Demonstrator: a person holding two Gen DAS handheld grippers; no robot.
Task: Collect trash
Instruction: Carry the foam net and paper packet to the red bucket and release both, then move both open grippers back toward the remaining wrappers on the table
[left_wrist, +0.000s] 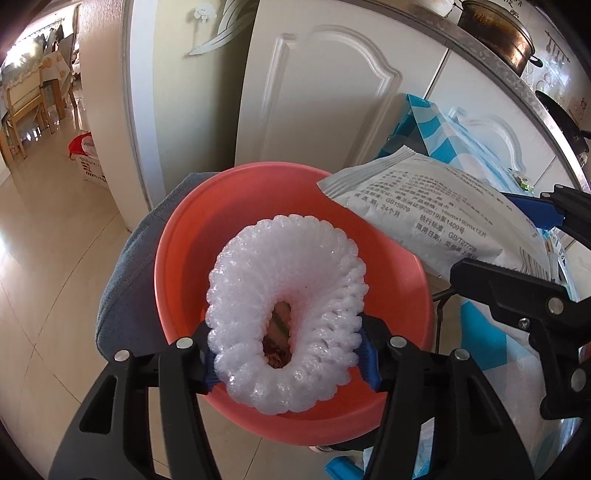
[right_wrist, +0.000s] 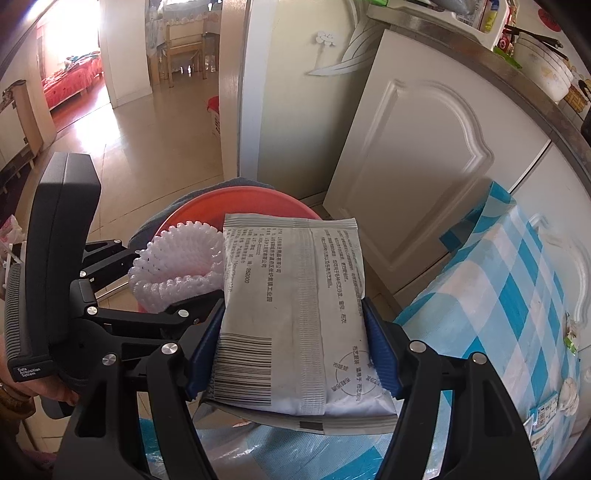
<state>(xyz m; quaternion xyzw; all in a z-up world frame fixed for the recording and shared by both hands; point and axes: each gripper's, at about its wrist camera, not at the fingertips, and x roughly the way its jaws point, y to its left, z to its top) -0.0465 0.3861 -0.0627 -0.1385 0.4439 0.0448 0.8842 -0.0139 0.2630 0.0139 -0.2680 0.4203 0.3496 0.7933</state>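
Left gripper (left_wrist: 290, 363) – pads against white foam fruit net (left_wrist: 286, 314) over round orange plastic basin (left_wrist: 177, 258) | right gripper (right_wrist: 291, 354) clamps grey printed wipes packet (right_wrist: 295, 314), near the rim | neither dropped yet – scraps remain on blue-checked tablecloth (right_wrist: 517, 314)

Packet (left_wrist: 436, 218), left wrist view: back carried printed Chinese lines with "GB15979", "24个月", "(2019)", "1409号" and "GB/T27728".
Packet, right wrist view: barcode sat at its near left corner; "262000" stood among the small print.
Left gripper's housing (right_wrist: 55, 258): white label read "Data Acquisition System".
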